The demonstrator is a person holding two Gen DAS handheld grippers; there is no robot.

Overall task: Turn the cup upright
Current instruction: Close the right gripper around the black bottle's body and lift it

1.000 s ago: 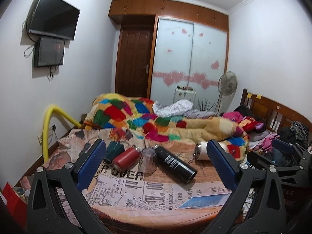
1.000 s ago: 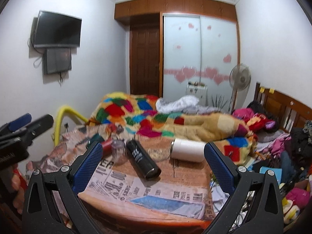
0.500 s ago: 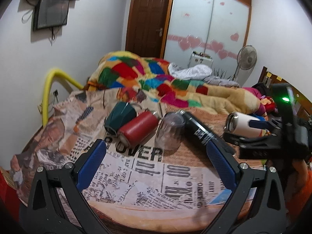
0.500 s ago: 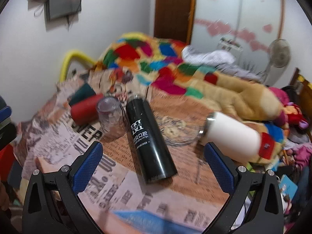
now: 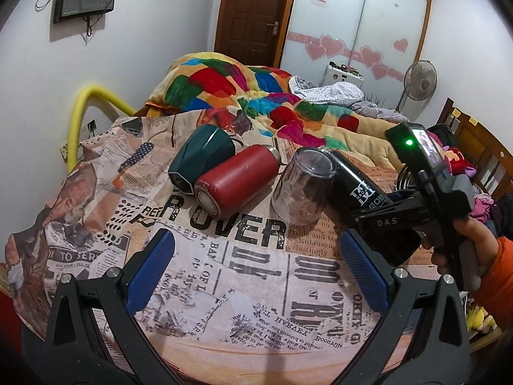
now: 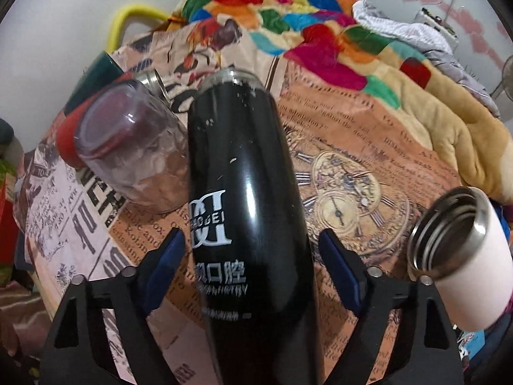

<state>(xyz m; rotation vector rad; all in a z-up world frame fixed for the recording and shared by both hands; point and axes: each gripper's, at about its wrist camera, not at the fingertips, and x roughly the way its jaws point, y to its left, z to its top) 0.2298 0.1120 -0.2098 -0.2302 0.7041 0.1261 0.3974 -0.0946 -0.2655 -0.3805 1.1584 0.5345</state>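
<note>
Several cups lie on their sides on a newspaper-print cloth (image 5: 256,276). A black flask (image 6: 247,199) lies between the open blue pads of my right gripper (image 6: 253,266); the pads stand a little off its sides. The flask also shows in the left wrist view (image 5: 359,189), with the right gripper (image 5: 413,211) over it. A clear glass (image 5: 301,189) stands mouth down beside the flask. A red bottle (image 5: 237,179) and a dark green cup (image 5: 202,160) lie left of it. A white flask (image 6: 465,256) lies at the right. My left gripper (image 5: 256,269) is open and empty in front of the glass.
A bright patchwork quilt (image 5: 256,93) is heaped behind the cups. A yellow tube (image 5: 86,109) arcs at the left by the wall. A wooden headboard (image 5: 481,150) and piled clothes are at the right. A person's hand in an orange sleeve (image 5: 487,256) holds the right gripper.
Both grippers have moved forward and down toward the cups. My right gripper has come astride the black flask, which now fills its view. The cups have not moved.
</note>
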